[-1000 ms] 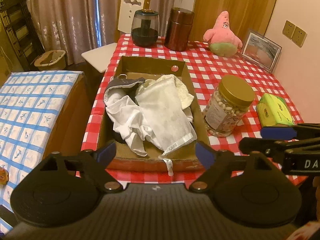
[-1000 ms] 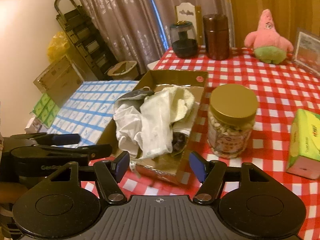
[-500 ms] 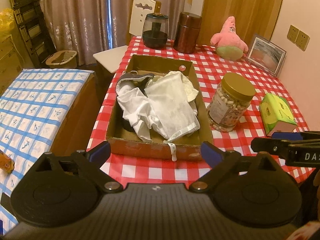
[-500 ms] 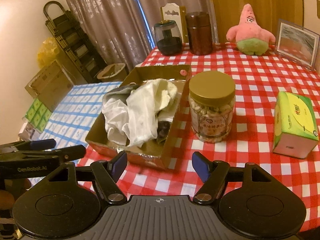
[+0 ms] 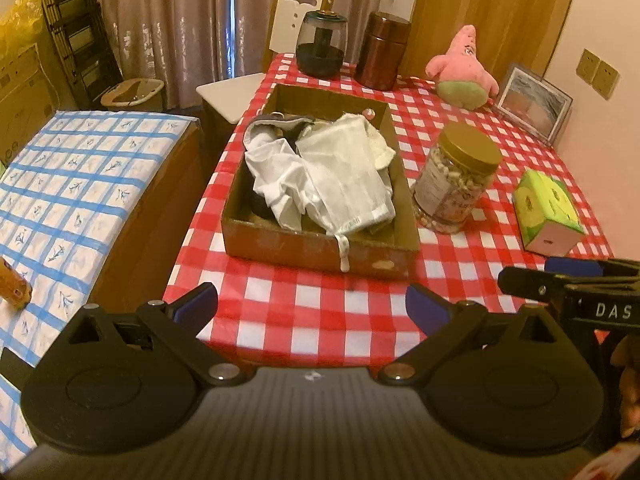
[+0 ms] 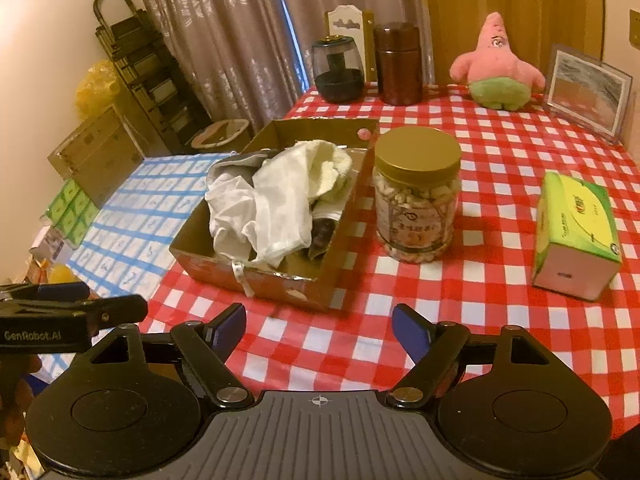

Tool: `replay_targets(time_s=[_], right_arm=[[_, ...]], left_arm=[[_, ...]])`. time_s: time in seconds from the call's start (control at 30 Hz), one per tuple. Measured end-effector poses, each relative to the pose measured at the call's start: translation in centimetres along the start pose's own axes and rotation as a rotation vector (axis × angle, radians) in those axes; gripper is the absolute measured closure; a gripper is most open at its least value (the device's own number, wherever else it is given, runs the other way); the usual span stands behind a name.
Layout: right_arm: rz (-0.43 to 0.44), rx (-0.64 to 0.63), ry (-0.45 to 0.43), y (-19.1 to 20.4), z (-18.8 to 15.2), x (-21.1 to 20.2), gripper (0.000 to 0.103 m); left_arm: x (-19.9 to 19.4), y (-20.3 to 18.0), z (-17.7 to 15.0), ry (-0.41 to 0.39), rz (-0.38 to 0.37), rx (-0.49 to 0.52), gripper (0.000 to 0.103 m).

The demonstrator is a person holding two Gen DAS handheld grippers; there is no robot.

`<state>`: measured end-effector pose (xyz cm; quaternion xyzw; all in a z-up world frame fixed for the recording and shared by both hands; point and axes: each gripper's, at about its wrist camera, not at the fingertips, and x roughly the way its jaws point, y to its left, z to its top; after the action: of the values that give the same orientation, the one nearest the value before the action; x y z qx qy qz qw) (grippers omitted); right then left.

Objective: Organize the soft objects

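Note:
A brown cardboard box (image 5: 320,254) (image 6: 280,286) sits on the red checked table and holds a pile of white cloths (image 5: 332,176) (image 6: 264,204) over a dark item. A white strap hangs over its near wall. A pink star plush (image 5: 464,68) (image 6: 498,66) sits at the far side. My left gripper (image 5: 312,308) is open and empty, held short of the box over the table's near edge. My right gripper (image 6: 318,328) is open and empty, also in front of the box, and shows in the left wrist view (image 5: 548,276).
A gold-lidded jar of nuts (image 5: 456,184) (image 6: 416,196) stands right of the box. A green tissue box (image 5: 548,212) (image 6: 576,232) lies further right. A dark glass jar (image 5: 322,48), a brown canister (image 5: 384,56) and a picture frame (image 5: 534,102) stand at the back. A blue checked surface (image 5: 60,184) lies left.
Both grippers have pulled back from the box toward the table's near edge. The box and cloths look smaller and farther. Both stay open.

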<state>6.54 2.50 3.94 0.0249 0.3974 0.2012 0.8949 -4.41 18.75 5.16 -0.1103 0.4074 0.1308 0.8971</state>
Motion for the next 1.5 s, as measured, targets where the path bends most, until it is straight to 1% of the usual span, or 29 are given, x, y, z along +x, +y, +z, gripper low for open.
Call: replay_targets(time_s=[0.47,0.67,0.9,1.0,1.13,1.5], right_arm=[[-0.019,0.007,-0.026,-0.1,-2.7,-2.4,0.022],[-0.025,0.012,-0.026,-0.2,-3.4,-3.4,0.022],[-0.028,0.001,-0.041,0.4,-3.9,-4.9,0.022],[-0.033,0.009,-0.061,0.4,-3.9,-5.3,0.022],[-0.032,0.002,-0.067,0.7,-3.8,-5.4,0.022],[-0.034,-0.025,-0.057,1.5,-4.0,-5.2,0.022]], left_arm=[[-1.4,-1.8,-2.9,-0.031,0.034,0.021,0.003],[-2.6,-2.6,-3.5,-0.053,0.038,0.020,0.003],[-4.4,-3.3,-3.7,-0.092,0.037,0.039,0.003],[-4.7,-3.3,-3.8,-0.097,0.039,0.035,0.003],[-5.0,-3.0,-4.0,-0.102,0.048,0.024,0.002],[-5.3,-2.3,-4.4,-0.107,0.056,0.013,0.002]])
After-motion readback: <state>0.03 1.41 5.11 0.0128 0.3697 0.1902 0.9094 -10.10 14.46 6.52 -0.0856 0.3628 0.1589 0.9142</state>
